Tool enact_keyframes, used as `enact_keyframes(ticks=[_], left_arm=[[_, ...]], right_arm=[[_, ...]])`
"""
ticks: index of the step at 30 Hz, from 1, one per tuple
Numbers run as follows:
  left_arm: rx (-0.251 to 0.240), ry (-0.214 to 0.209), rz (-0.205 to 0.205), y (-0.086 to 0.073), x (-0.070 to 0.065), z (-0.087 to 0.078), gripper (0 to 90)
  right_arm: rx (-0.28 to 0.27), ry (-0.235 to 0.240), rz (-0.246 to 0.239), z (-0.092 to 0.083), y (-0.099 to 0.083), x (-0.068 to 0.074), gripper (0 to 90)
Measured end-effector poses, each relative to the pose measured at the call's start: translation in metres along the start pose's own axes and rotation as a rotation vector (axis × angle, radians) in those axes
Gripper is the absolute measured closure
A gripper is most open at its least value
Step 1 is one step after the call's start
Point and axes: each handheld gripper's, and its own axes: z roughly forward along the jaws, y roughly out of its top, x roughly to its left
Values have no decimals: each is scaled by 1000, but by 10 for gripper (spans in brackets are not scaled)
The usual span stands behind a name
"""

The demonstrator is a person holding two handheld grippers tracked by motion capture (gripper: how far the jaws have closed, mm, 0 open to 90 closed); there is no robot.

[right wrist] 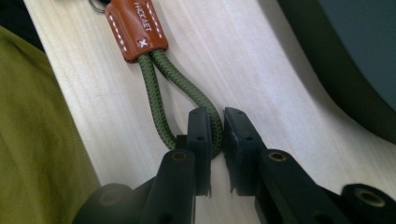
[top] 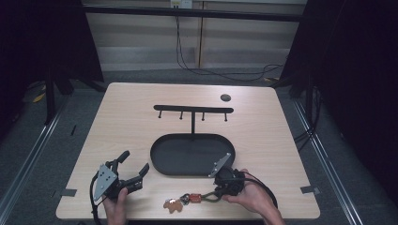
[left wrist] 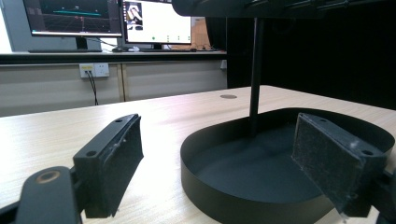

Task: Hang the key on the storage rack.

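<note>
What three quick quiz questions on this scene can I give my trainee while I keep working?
1. True or false: the right gripper has its jaws closed on the green cord loop of the keychain.
2. Which describes the left gripper? A) jaws apart with nothing between them; B) gripping the rim of the black tray; C) holding the keychain.
3. Fill in: the keychain lies on the wooden table between the black tray and the table's ____ edge, in the high view.

Key: 1 true; 2 A; 3 near (the person's side).
</note>
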Motion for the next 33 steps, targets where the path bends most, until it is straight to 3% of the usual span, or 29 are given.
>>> enact_keyframes(ticks=[12, 14, 23, 29, 30, 33], left_arm=[[0, 0, 0, 0, 0, 0, 158], [0, 0, 0, 0, 0, 0, 158], [0, 0, 0, 0, 0, 0, 158], [-1, 0, 1, 0, 0, 0, 158], [-1, 1, 0, 0, 0, 0, 158], [-1, 0, 0, 0, 0, 0, 158]], right_arm=[[28, 50, 14, 1, 6, -5, 834], [26, 91, 44, 2, 6, -11, 843], [89, 162, 76, 3, 14, -21, 848], [116, 168, 78, 3, 18, -24, 849], [105, 169, 56, -1, 20, -27, 849], [99, 174, 70, -7, 22, -33, 850]])
